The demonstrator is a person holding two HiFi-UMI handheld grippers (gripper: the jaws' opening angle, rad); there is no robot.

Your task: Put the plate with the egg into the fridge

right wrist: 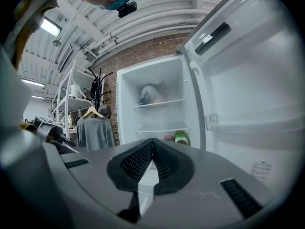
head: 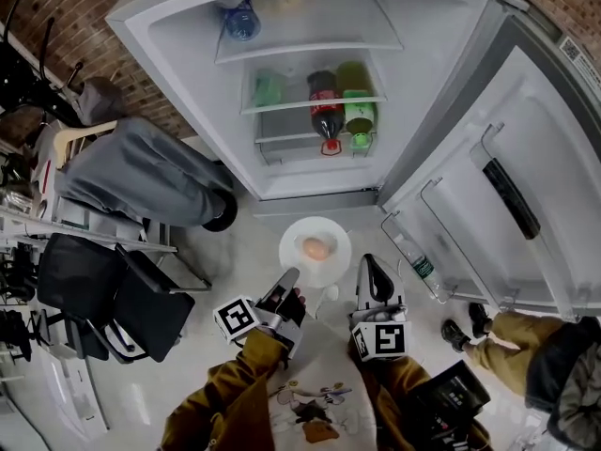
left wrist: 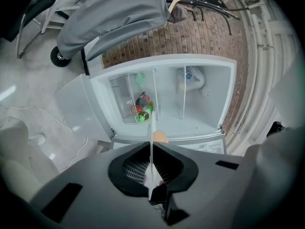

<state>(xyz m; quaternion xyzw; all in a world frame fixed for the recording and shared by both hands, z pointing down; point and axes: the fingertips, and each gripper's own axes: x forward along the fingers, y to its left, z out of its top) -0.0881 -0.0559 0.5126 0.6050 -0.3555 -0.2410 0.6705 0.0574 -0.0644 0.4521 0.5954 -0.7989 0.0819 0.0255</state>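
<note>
White plate (head: 331, 229) with the egg (head: 317, 248) on it hung in front of the open fridge (head: 202, 92), not yet inside, with the pale floor (head: 235, 261) under it. We held it with the left gripper (head: 287, 280), which was closed on the near rim of the plate. In the left gripper view we saw the plate from its edge, as a thin white line between the two jaws, and the egg stood just behind the jaw tips. The right gripper (head: 369, 269) was just beside the right rim of the plate. We could not tell if it touched the rim. Its jaws were together and had nothing between them.

The door (head: 526, 158) stood wide open at the right, and a small bottle (head: 418, 261) lay in its lower rack. On the low shelf of the fridge stood a dark bottle (head: 326, 111) with a red cap and a green bottle (head: 358, 111) just beside it. A blue bottle (head: 241, 19) was on the top shelf. Left of the fridge, a grey cloth (head: 141, 172) hung against the brick wall (head: 56, 36)
</note>
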